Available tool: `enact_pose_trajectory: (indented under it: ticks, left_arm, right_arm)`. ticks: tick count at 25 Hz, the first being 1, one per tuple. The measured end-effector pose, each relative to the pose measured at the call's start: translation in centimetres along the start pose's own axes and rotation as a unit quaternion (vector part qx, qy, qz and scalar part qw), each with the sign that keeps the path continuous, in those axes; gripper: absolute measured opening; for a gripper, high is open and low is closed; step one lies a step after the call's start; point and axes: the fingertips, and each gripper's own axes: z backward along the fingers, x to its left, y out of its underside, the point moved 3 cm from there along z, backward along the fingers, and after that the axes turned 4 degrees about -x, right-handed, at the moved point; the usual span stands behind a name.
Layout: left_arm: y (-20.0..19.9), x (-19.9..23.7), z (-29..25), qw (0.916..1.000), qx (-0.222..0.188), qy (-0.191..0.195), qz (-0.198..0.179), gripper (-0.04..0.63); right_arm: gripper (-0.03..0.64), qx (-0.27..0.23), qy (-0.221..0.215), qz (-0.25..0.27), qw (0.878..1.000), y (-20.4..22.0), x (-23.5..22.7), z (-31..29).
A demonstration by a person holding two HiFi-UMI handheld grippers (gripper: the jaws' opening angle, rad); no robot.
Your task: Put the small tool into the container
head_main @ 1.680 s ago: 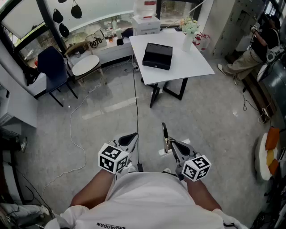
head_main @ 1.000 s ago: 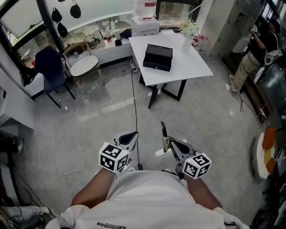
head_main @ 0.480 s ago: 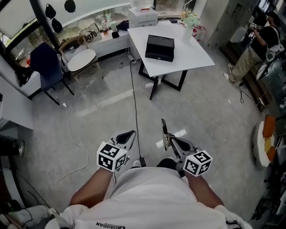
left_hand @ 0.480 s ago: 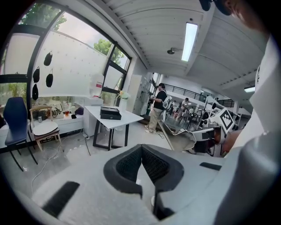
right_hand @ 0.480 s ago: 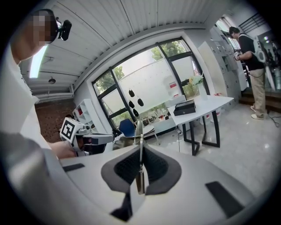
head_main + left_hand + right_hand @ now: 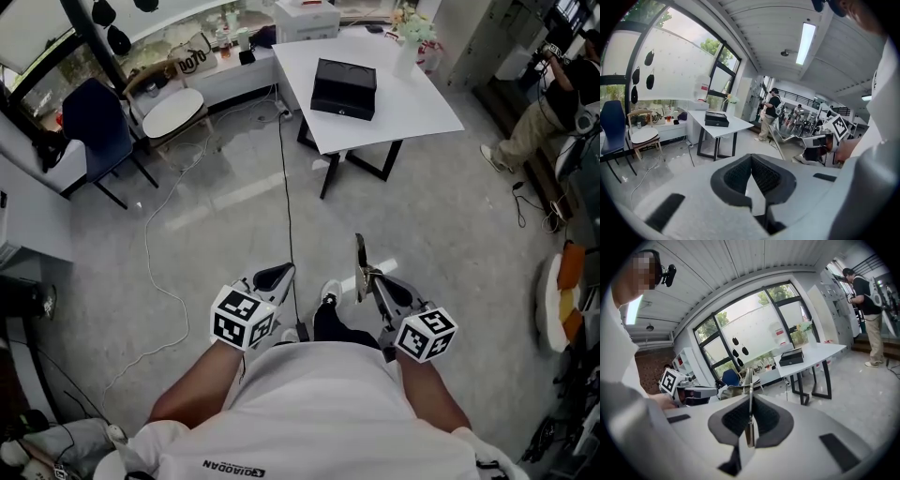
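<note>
Jaws of the right gripper (image 6: 371,281) pinch the base of the small tool (image 6: 360,255), a thin metal strip held upright, likely for carrying to the black box (image 6: 343,88) on the white table (image 6: 412,117) well ahead, while the left gripper (image 6: 278,276) is closed and empty.

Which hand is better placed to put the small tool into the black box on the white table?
Right. The right claw is shut on the small tool, while the left claw is shut and empty. The black box on the white table lies far ahead of both.
</note>
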Motion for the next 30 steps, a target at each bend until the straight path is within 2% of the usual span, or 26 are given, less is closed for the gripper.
enact_pose_trajectory:
  ticks: [6, 14, 24, 30]
  left_arm:
    - [-3.4, 2.4, -4.5, 0.9999, 0.008, -0.015, -0.003, 0.009]
    - [-10.0, 4.8, -12.0, 0.9992, -0.020, -0.029, -0.019, 0.009]
    - [-13.1, 5.8, -18.7, 0.9984, -0.018, -0.051, -0.020, 0.009]
    - [-12.2, 6.6, -19.7, 0.9981, 0.000, -0.060, -0.011, 0.009]
  right_arm:
    - [0.009, -0.015, -0.018, -0.001, 1.000, -4.6, -4.6, -4.6]
    - [0.009, -0.025, -0.045, 0.014, 0.999, -10.3, -10.5, -9.4]
    - [0.009, -0.002, -0.072, 0.015, 0.997, -12.8, -16.8, -12.6]
    - [0.009, 0.003, -0.076, 0.011, 0.997, -12.9, -18.2, -13.5]
